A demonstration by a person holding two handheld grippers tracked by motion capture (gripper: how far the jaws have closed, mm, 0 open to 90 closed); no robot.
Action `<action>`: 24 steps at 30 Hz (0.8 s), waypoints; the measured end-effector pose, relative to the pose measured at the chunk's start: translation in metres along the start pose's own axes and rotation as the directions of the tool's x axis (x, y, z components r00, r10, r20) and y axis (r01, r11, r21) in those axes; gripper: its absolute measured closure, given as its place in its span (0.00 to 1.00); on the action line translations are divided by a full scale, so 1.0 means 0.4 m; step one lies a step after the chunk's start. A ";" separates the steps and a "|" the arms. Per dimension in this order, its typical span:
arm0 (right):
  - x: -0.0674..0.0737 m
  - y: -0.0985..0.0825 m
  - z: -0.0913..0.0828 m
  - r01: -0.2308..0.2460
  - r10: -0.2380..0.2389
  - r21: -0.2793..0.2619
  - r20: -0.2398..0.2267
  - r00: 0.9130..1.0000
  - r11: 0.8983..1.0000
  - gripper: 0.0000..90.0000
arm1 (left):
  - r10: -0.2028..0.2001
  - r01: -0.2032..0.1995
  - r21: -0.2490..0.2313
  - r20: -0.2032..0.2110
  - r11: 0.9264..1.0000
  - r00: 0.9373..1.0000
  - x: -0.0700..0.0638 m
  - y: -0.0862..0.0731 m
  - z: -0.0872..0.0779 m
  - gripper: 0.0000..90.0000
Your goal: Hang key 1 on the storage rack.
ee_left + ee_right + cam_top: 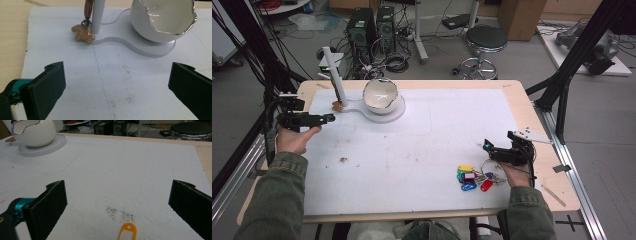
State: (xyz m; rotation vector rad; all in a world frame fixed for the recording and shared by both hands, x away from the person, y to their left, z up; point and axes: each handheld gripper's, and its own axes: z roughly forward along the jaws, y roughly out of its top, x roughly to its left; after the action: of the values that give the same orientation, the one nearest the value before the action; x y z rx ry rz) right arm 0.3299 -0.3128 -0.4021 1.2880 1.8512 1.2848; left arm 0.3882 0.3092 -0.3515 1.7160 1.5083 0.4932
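A white eggshell-shaped bowl (381,95) stands on a white base (394,112) at the back left of the white mat (412,150); the bowl (162,20) looms large in the left gripper view, and the bowl (33,132) sits far left in the right gripper view. Beside it rises a white post (335,75) with a tan animal charm (82,33) at its foot. My left gripper (324,119) is open and empty, left of the post. My right gripper (489,147) is open, just above a bunch of coloured key tags (472,177). An orange tag (127,232) lies under its jaws.
A wooden table (532,130) carries the mat. Small dark crumbs (343,160) lie on the mat's left part. Behind the table stand computer towers (372,27), a black stool (486,40) and tangled cables. Black frame bars (572,60) rise on the right.
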 end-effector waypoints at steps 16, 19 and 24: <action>0.001 0.000 -0.001 0.002 -0.002 0.000 -0.001 1.000 1.000 0.01 | 0.054 -0.055 -0.058 -0.021 0.997 0.998 -0.047 -0.069 -0.048 0.02; 0.001 0.000 -0.002 0.002 -0.002 -0.001 0.001 1.000 1.000 0.01 | 0.058 -0.060 -0.079 -0.023 0.995 0.998 -0.052 -0.081 -0.056 0.02; 0.001 0.000 -0.002 0.003 -0.003 -0.001 0.000 1.000 1.000 0.01 | 0.069 -0.072 -0.090 -0.030 0.993 0.997 -0.060 -0.096 -0.066 0.02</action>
State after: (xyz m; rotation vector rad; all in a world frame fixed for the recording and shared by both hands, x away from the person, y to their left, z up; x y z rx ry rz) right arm 0.3291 -0.3128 -0.4017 1.2842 1.8521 1.2843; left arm 0.3388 0.2935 -0.3597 1.7026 1.4260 0.6148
